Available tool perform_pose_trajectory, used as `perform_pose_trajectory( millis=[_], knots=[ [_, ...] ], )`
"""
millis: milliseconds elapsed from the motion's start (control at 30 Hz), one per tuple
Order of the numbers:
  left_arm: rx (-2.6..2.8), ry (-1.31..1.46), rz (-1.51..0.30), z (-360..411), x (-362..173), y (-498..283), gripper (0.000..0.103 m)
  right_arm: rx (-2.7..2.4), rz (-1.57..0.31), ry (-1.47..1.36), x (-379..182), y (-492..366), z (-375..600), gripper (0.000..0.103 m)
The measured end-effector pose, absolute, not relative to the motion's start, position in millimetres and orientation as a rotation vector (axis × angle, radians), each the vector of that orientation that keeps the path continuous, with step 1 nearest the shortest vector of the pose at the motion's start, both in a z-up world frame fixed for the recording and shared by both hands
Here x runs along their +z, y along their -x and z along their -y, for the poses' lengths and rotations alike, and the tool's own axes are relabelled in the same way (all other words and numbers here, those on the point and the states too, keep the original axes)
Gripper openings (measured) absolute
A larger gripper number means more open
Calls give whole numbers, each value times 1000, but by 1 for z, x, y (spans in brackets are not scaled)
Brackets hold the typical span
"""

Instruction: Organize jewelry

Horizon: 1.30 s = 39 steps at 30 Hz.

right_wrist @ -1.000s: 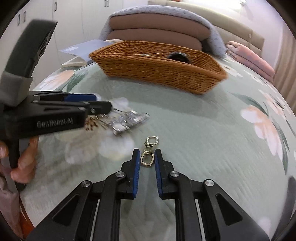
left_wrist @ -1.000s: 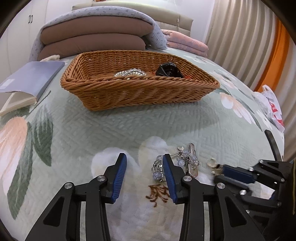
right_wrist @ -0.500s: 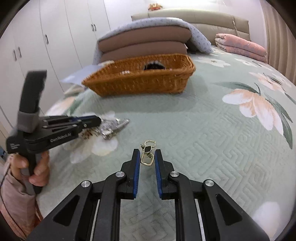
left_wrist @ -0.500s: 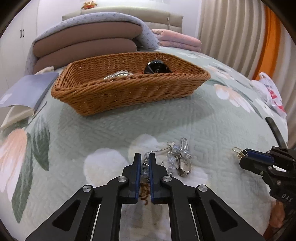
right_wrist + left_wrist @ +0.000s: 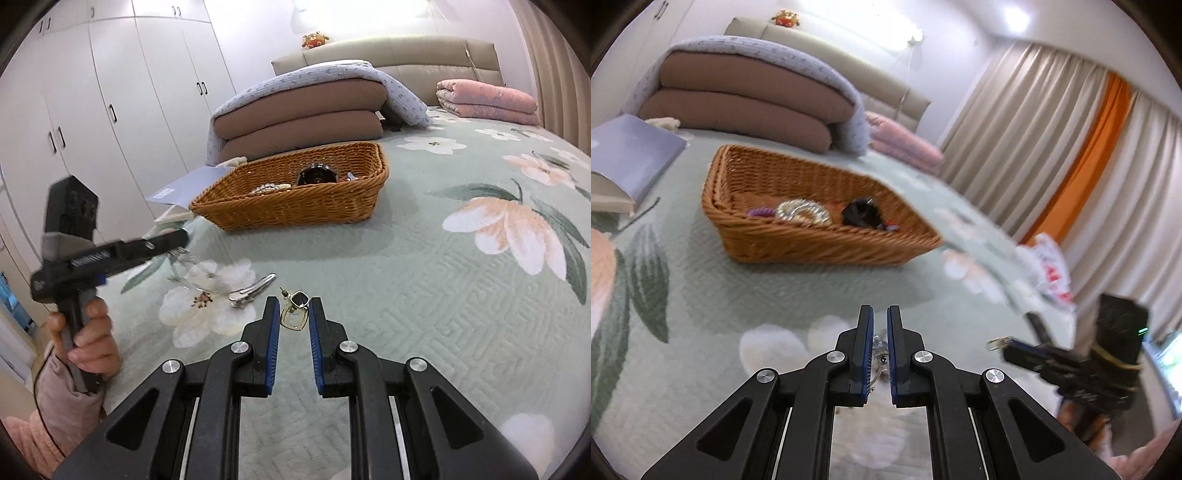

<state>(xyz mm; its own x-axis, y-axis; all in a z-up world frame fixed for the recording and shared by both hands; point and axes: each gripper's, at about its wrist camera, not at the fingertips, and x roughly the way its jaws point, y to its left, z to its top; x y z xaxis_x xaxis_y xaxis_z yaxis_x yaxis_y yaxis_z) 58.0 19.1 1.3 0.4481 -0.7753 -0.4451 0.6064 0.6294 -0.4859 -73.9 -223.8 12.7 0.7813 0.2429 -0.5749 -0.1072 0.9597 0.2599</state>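
jaws of the left gripper have just closed and are clamped on a beaded bracelet, which dangles blurred below them in the right wrist view. right gripper jaws pinch a gold earring by its frame. wicker basket sits further up the bed, already holding jewelry. good practice from here: carry both pieces well above the basket rim, keep each grip firm until over its floor, then part the jaws low. a hair clip is left on the quilt.
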Motion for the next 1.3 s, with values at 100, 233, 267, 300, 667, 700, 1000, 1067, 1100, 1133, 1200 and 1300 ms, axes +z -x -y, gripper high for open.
perform_pose_trajectory(
  millis=[100,233,267,300,667,700,1000,1067,1100,1133,1200,1300],
  knots=[
    [-896,305,-673,-23,4,-55,7,193,-668,-201,9,73,220,17],
    [-890,309,-688,-22,2,-55,7,180,-726,-169,1,70,216,17],
    [-882,301,-693,-21,2,-55,7,157,-759,-138,-3,67,213,17],
    [-876,293,-698,-20,1,-56,7,136,-803,-91,-10,66,207,17],
    [-872,279,-721,-19,-4,-57,7,372,-827,-426,-10,80,238,17],
    [-870,280,-721,-19,-4,-57,7,386,-808,-468,-8,79,243,17],
    [-874,277,-726,-19,-5,-57,6,342,-884,-344,-16,75,228,18],
    [-877,274,-724,-18,-4,-57,6,353,-884,-313,-14,79,220,18],
    [-878,271,-724,-18,-4,-57,6,351,-890,-293,-16,79,216,18],
    [-878,269,-725,-17,-4,-57,6,344,-895,-273,-17,79,213,18],
    [-878,270,-725,-17,-4,-57,6,316,-900,-226,-19,81,206,18],
    [-875,273,-729,-18,-5,-58,6,313,-906,-199,-21,84,203,18]
  ],
)
